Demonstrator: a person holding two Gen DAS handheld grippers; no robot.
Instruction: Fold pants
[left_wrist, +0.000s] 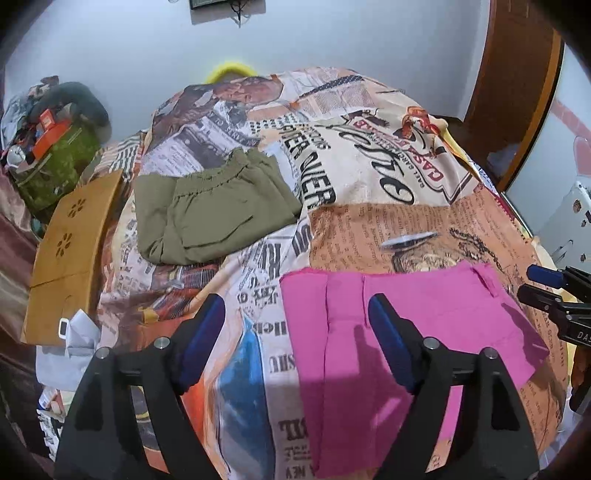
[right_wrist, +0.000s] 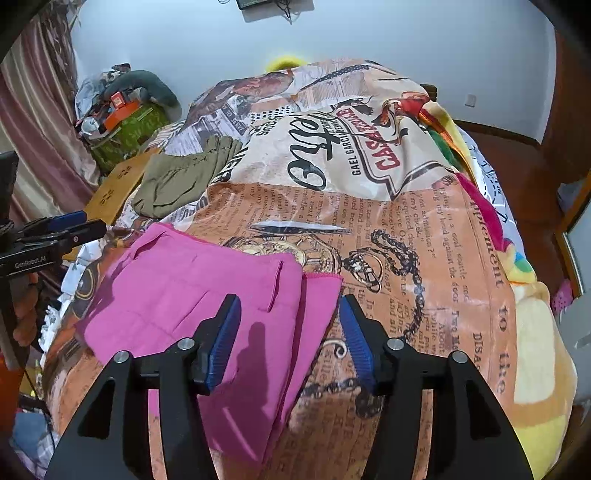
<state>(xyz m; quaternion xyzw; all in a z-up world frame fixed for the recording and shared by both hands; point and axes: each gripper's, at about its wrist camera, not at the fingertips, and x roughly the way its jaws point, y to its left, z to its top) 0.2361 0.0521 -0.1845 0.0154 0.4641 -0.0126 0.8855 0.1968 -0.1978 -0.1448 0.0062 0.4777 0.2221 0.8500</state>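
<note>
Both claws, left claw (left_wrist: 295, 325) and right claw (right_wrist: 290, 328), spread open, empty, above folded pink pants (left_wrist: 388, 332) on bed (left_wrist: 406, 229).

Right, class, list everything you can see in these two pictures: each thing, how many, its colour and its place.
pink pants: one, pink, folded, near edge of bed.
green pants: one, olive, folded, farther back on the left.
bedspread: one, newspaper print in orange and cream, covering the bed.
wooden board: one, tan, left of bed.
pile of clutter: one, mixed colours, far left corner.
left gripper: one, black with blue pads, open.
right gripper: one, same colours, open.
</note>
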